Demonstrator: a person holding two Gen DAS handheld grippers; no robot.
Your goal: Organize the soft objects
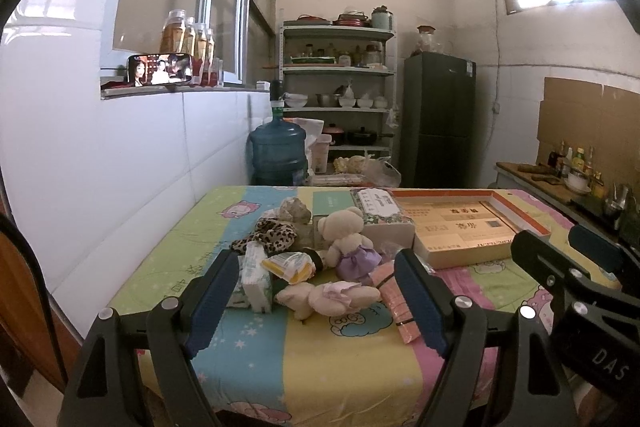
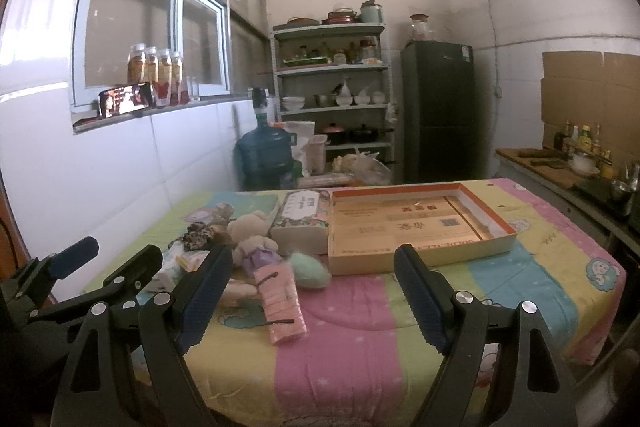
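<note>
A heap of soft things lies on the patchwork-covered table: a teddy bear in a purple dress, a pale plush toy on its side, a leopard-print cloth, a tissue pack and a pink pack. A mint-green soft ball rests beside the pink pack. An open shallow cardboard box sits right of the heap. My left gripper hangs open just short of the heap. My right gripper is open too, above the table's near side, holding nothing.
A floral tissue box stands between the heap and the cardboard box. A white wall runs along the table's left side. Beyond the far edge are a blue water jug, a shelf rack and a dark fridge. A counter is at the right.
</note>
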